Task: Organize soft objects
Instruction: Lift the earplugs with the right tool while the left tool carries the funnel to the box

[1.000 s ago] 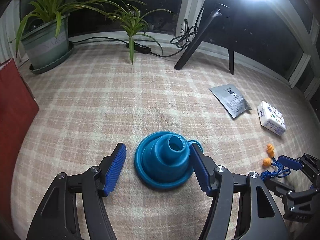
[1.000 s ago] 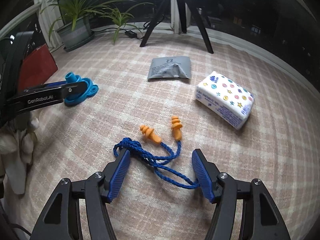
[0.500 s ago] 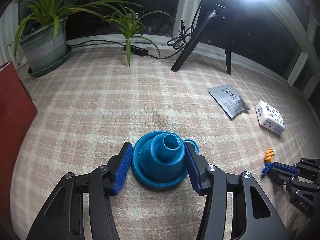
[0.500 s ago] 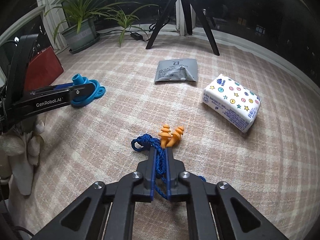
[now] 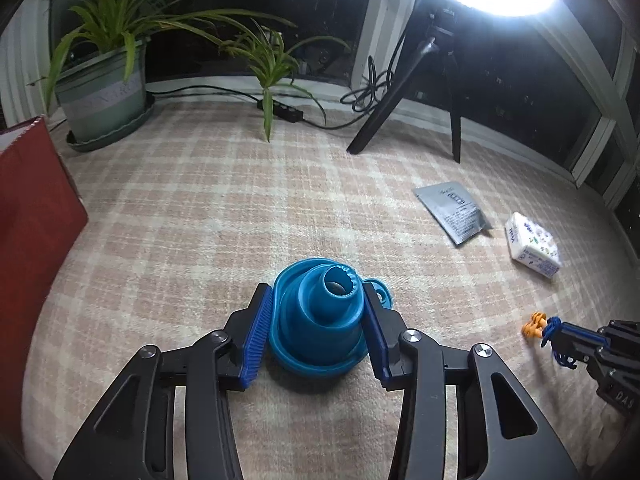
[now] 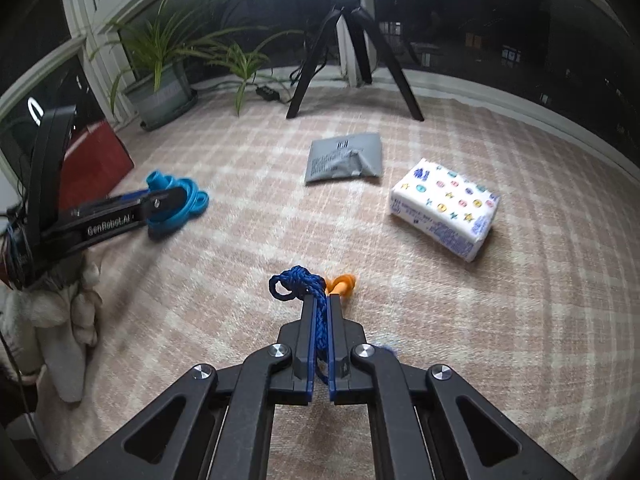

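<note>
A soft, fuzzy woven blanket (image 5: pixel 280 200) with a matt checked nap. On it, a smooth, slightly glossy rubbery blue funnel (image 5: pixel 320 320), a braided blue cord (image 6: pixel 308 292) with smooth orange earplugs (image 6: pixel 342 283), a crinkled matt grey foil sachet (image 6: pixel 344 158), and a tissue pack (image 6: pixel 444 208) in shiny printed plastic wrap. Gripper frames look matt black plastic with ribbed blue pads (image 5: pixel 258 336).

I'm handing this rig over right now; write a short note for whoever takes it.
Left tongs: jaws have just been closing around the blue funnel, pads at its sides, funnel on the blanket.
Right tongs: shut on the blue cord of the orange earplugs.
Grey pouch and tissue pack lie untouched beyond.
Done: both grasps made. Left: lift and put away all four; destination isn't in view.
</note>
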`<action>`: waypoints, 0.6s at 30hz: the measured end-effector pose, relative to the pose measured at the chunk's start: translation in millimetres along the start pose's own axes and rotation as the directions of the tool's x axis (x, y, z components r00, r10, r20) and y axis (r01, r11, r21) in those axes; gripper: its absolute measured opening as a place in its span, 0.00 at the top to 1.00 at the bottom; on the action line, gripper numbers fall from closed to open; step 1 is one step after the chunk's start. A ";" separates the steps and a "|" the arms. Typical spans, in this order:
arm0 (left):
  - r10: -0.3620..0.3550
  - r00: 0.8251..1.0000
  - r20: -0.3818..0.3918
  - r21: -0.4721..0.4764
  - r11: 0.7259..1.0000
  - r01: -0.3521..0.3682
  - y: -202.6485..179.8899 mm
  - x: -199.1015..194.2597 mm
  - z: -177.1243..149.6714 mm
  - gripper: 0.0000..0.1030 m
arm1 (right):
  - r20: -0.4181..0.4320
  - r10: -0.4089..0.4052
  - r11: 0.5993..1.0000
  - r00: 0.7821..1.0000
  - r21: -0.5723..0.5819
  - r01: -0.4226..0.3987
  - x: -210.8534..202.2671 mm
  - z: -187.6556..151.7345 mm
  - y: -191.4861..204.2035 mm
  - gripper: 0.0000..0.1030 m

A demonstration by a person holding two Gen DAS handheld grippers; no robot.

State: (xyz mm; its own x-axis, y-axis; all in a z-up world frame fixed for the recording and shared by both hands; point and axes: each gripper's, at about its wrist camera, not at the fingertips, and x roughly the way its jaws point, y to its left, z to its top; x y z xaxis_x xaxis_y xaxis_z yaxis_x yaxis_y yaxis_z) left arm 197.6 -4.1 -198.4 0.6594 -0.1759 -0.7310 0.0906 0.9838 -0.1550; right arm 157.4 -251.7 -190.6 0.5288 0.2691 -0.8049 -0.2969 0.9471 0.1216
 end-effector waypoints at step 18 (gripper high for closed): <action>-0.008 0.989 0.150 -0.010 1.000 0.010 11.7 -99.0 12.9 0.59 | 0.096 0.034 0.996 0.995 -0.089 -0.025 -64.0 31.9 48.8 0.96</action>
State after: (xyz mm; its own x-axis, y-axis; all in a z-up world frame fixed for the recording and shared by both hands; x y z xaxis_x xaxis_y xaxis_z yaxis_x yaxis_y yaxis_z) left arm 143.0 25.3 -119.3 0.7630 -0.1764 -0.6218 0.0892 0.9816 -0.1690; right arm 134.4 -217.1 -114.5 0.5924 0.3165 -0.7409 -0.3799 0.9207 0.0896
